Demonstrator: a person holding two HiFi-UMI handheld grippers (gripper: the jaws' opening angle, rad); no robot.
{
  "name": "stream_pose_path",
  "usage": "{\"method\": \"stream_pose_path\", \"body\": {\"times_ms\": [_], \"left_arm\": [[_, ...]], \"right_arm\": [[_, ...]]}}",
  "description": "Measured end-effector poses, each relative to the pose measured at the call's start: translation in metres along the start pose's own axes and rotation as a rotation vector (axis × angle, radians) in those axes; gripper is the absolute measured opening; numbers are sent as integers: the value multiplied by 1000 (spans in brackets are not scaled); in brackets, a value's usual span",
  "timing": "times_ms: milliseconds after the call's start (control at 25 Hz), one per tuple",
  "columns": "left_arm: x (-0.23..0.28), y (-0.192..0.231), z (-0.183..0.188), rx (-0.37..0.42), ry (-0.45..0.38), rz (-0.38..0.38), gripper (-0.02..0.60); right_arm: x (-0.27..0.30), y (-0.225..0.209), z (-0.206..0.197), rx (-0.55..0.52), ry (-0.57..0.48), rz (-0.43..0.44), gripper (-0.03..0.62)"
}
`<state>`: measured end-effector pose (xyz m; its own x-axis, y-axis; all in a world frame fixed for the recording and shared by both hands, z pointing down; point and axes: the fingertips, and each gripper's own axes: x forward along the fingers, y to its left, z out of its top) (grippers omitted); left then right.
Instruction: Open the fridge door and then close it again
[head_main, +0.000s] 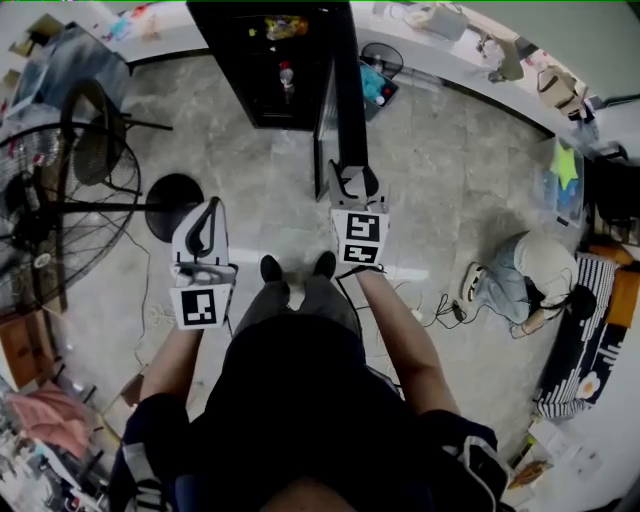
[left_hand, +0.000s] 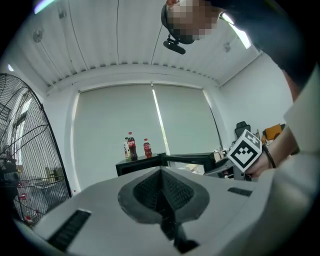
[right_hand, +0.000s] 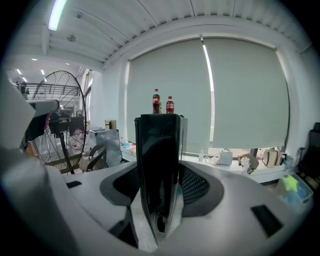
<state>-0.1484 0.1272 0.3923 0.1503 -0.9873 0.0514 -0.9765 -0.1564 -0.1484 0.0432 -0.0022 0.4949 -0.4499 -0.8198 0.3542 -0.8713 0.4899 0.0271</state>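
The black fridge stands at the top of the head view with its door swung out toward me, edge on. My right gripper is shut on the door's free edge. In the right gripper view the dark door runs upright between the jaws of that gripper, and two cola bottles stand on the fridge top. My left gripper hangs to the left of the door, shut and holding nothing. The left gripper view shows the shut left gripper, the fridge and the right gripper's marker cube.
A large standing fan with a round base is at the left. A person crouches on the floor at the right, with cables nearby. A cluttered counter runs behind the fridge. My shoes stand just behind the door.
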Motion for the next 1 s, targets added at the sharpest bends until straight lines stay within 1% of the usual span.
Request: {"method": "stream_pose_path", "body": {"times_ms": [560,800,1000], "left_arm": [[-32,51,-9,-3,-14,6,22],[-38,58,-12,-6,-15,10,23],[-40,62,-12,-11,-16,20,22]], "right_arm": [[21,58,8,45,-8,-97,244],[28,75,9,42,-10,-87,252],[30,81,10,41,-11,-86,255]]}}
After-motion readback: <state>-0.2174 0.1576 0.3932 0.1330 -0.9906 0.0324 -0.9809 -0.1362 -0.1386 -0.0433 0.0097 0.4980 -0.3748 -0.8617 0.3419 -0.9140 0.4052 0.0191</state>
